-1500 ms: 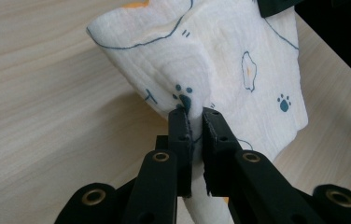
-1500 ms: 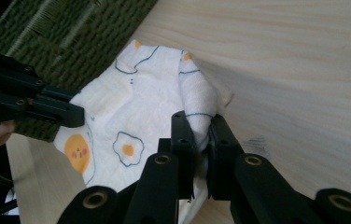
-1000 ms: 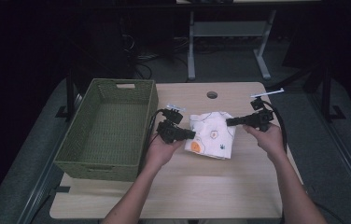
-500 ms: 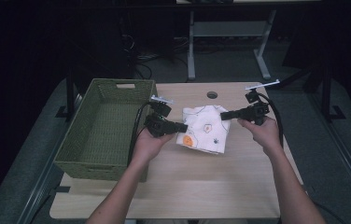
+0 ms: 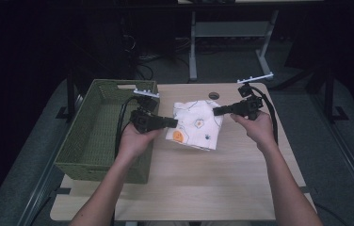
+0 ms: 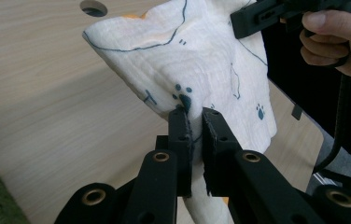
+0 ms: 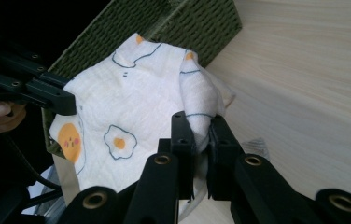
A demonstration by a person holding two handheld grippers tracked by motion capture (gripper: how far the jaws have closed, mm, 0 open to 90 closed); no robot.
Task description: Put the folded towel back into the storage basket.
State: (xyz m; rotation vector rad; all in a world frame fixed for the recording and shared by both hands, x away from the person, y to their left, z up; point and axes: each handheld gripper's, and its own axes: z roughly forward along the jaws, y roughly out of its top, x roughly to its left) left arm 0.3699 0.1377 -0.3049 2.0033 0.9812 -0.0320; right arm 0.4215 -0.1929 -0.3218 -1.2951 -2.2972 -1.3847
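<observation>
A white cloth [image 5: 195, 124] printed with fried eggs and paw marks hangs stretched between my two grippers, above the middle of the wooden table. My left gripper [image 5: 175, 123] is shut on its left edge, beside the basket; in the left gripper view the jaws pinch a fold of the cloth [image 6: 197, 70]. My right gripper [image 5: 215, 111] is shut on the cloth's right edge, and the right gripper view has its jaws closed on a bunched corner of the cloth [image 7: 131, 116]. The other gripper's jaw [image 7: 33, 88] grips the far edge there.
A green woven basket [image 5: 74, 146] stands on the table's left side, with nothing seen inside it. The wooden table [image 5: 222, 188] has a round hole [image 5: 213, 95] near its back edge. Metal desk legs [image 5: 193, 42] stand on the dark floor behind the table.
Both hands have lifted the cloth off the table and carried it leftward, toward the basket. The left gripper has drawn back over the basket's right rim.
</observation>
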